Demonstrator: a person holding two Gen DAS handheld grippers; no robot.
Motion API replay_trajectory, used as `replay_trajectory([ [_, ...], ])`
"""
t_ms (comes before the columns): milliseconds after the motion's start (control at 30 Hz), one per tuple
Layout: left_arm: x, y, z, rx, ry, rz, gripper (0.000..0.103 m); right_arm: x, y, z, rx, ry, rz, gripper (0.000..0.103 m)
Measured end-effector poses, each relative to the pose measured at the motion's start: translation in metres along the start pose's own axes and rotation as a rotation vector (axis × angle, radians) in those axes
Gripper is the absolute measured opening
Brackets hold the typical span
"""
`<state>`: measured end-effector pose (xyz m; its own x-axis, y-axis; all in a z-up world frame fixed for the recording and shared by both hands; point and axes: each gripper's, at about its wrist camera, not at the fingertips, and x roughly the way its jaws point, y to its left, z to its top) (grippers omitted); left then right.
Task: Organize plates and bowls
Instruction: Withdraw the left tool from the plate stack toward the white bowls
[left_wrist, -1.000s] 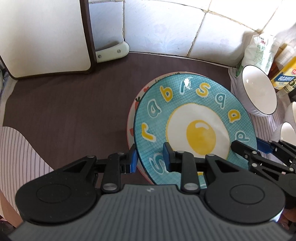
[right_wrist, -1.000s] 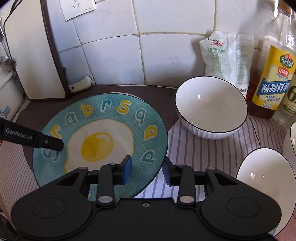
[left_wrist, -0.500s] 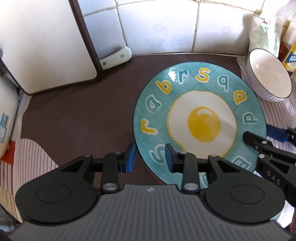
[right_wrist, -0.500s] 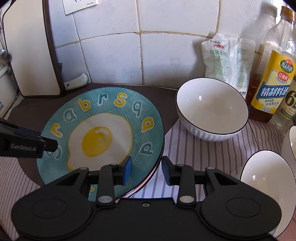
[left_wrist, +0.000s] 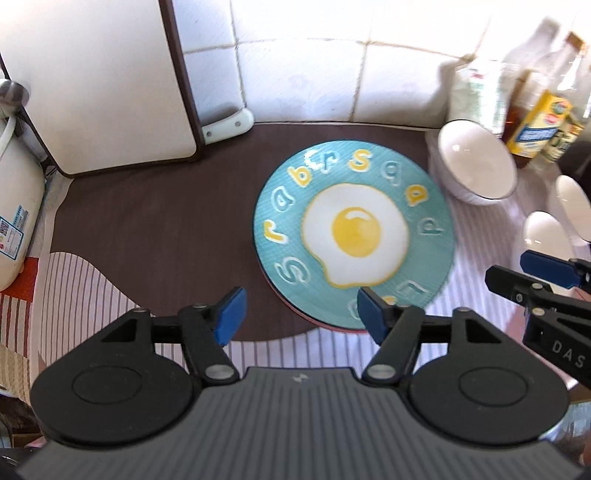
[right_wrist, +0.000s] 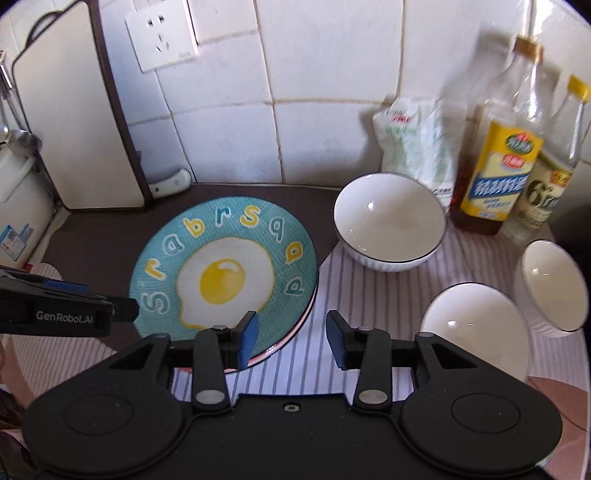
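Teal fried-egg plate (left_wrist: 354, 236) flat on the desk (left_wrist: 147, 229) at frame centre, atop another plate whose red rim (right_wrist: 295, 334) peeks out lower right. Left tongs (left_wrist: 299, 314) just opened wide, nothing between the pads, above the plate's near edge. Right tongs (right_wrist: 291, 338) just widened slightly, partly open and empty. Three white bowls (right_wrist: 388, 218) (right_wrist: 472, 325) (right_wrist: 554, 284) right of the plate; bottles (right_wrist: 498, 173) at upper right.
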<state>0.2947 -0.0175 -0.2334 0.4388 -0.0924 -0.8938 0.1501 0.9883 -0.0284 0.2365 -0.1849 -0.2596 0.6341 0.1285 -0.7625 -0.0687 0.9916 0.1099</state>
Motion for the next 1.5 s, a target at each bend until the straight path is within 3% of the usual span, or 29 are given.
replay_trajectory([
  [200,-0.031,-0.017,-0.007,0.030,-0.020,-0.060,0.079,-0.050,-0.007,-0.006,-0.018,-0.051,0.011,0.050],
  [433,-0.061,-0.045,-0.018,0.107,-0.077,-0.067,0.082,-0.105,-0.024,-0.017,-0.003,-0.127,0.016,0.061],
  [567,-0.071,-0.063,-0.023,0.143,-0.113,-0.075,0.089,-0.132,-0.044,-0.028,0.034,-0.166,0.075,0.066],
  [800,-0.076,-0.106,-0.035,0.239,-0.123,-0.115,0.095,-0.158,-0.070,-0.058,0.028,-0.200,0.012,0.073],
  [1033,-0.065,-0.147,-0.044,0.317,-0.136,-0.139,0.097,-0.146,-0.107,-0.094,0.018,-0.188,-0.046,0.075],
  [1167,-0.052,-0.162,-0.042,0.287,-0.147,-0.158,0.097,-0.131,-0.127,-0.112,-0.012,-0.184,-0.031,0.075],
  [1333,-0.029,-0.174,-0.039,0.230,-0.135,-0.216,0.097,-0.104,-0.142,-0.131,-0.029,-0.234,-0.017,0.075],
  [1500,-0.015,-0.195,-0.038,0.276,-0.120,-0.240,0.097,-0.070,-0.151,-0.144,-0.061,-0.305,-0.002,0.075],
])
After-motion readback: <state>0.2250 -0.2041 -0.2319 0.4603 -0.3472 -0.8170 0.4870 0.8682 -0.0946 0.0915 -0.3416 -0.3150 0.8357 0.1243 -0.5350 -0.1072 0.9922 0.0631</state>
